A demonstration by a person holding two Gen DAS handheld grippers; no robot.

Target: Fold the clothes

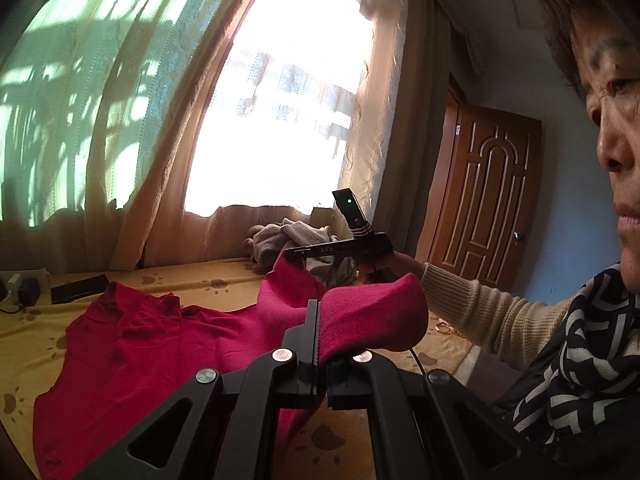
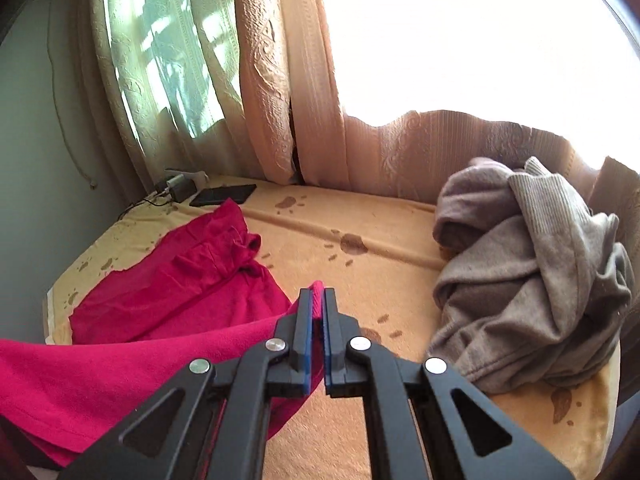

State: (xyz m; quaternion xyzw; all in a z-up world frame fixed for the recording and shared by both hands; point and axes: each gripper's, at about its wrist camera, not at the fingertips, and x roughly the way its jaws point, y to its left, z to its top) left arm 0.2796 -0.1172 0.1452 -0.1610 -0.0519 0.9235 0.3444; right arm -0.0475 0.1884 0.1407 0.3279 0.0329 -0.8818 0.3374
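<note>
A red garment (image 1: 140, 340) lies spread on the bed, with its near edge lifted off the blanket. My left gripper (image 1: 319, 303) is shut on that edge, and a fold of the red cloth (image 1: 372, 320) bulges over its right finger and hides it. In the right wrist view my right gripper (image 2: 317, 293) is shut on another part of the red garment (image 2: 180, 280), and a thin strip of fabric shows between its blue pads. From the left wrist view the right gripper (image 1: 288, 255) hangs farther back, pinching a raised red corner, with a hand behind it.
A heap of grey clothes (image 2: 520, 272) sits at the right of the yellow paw-print blanket (image 2: 380, 288). A black flat device (image 2: 224, 195) and a charger with cables (image 2: 176, 188) lie by the curtain. A person in a beige sleeve (image 1: 480, 308) stands at the right, before a wooden door (image 1: 488, 196).
</note>
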